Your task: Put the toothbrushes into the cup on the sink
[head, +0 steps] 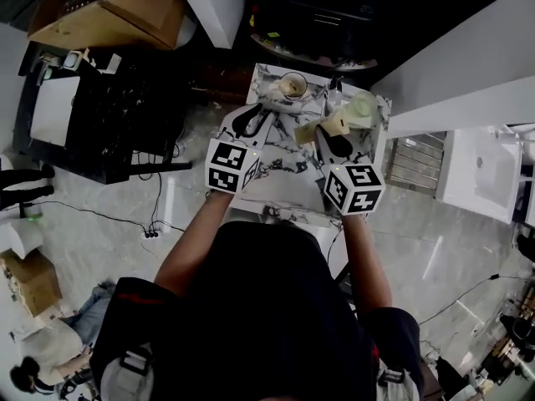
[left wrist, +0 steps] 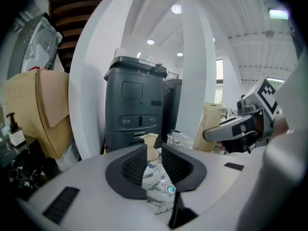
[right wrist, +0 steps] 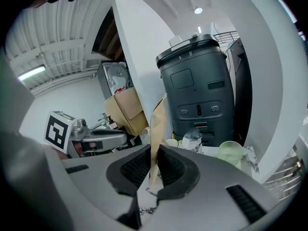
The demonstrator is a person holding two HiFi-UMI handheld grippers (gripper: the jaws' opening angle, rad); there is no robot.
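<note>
A marble sink counter [head: 280, 170] carries a clear glass cup [head: 292, 84] at its far edge and a pale green cup [head: 362, 107] to the right. My right gripper [head: 328, 134] is shut on a tan paper toothbrush pack [head: 320, 129], which stands upright between its jaws [right wrist: 155, 129]. The green cup [right wrist: 230, 153] lies ahead and right of it. My left gripper [head: 256, 115] hovers open just short of the glass cup. Between its jaws I see only the marble and the glass cup [left wrist: 152, 154], with a tan pack [left wrist: 148, 139] standing in it.
A small bottle [head: 334, 90] stands between the two cups. A dark grey machine [left wrist: 134, 105] rises behind the counter. Cardboard boxes [head: 125, 7] sit far left, a metal rack [head: 410, 165] and a white basin unit [head: 481, 174] to the right. Cables [head: 150, 224] trail on the floor.
</note>
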